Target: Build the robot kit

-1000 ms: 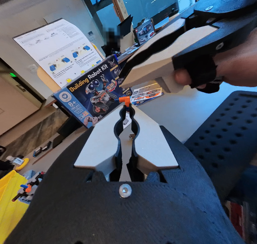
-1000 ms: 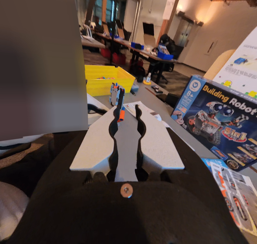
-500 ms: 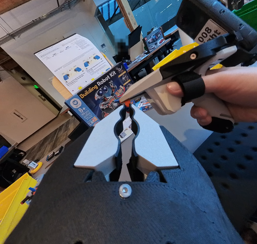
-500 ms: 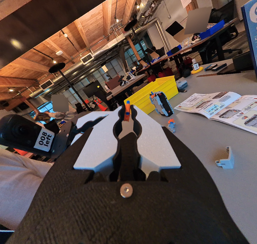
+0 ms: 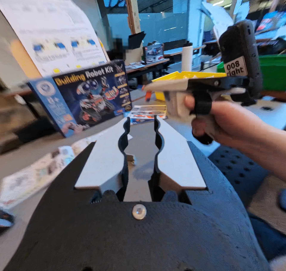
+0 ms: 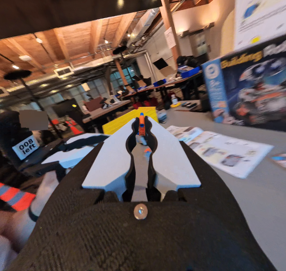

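Observation:
My right gripper (image 6: 141, 119) is shut on a small orange building piece with a blue pin (image 6: 141, 126), held at the fingertips above the grey table (image 6: 232, 194). The left wrist view shows that gripper (image 5: 144, 87) from the side, in a hand, with the orange piece (image 5: 148, 95) hanging from its tip. My left gripper (image 5: 141, 119) is open and empty, low over the table. A small grey bracket (image 5: 131, 159) lies on the table between its fingers. The left gripper also shows in the right wrist view (image 6: 77, 141), to the left.
A blue robot kit box (image 5: 80, 99) stands behind an open instruction booklet (image 6: 216, 150). A yellow bin (image 6: 123, 121) sits far along the table, and another yellow bin (image 5: 185, 76) is behind the right gripper. A small orange and blue part (image 6: 147, 150) lies on the table. A black perforated board (image 5: 236, 167) lies at the right. The tips of one gripper are about 7 centimeters away from the tips of the other.
The orange piece passed from my left gripper to my right one. The right gripper shut on it and drew away; the left gripper opened and dropped lower.

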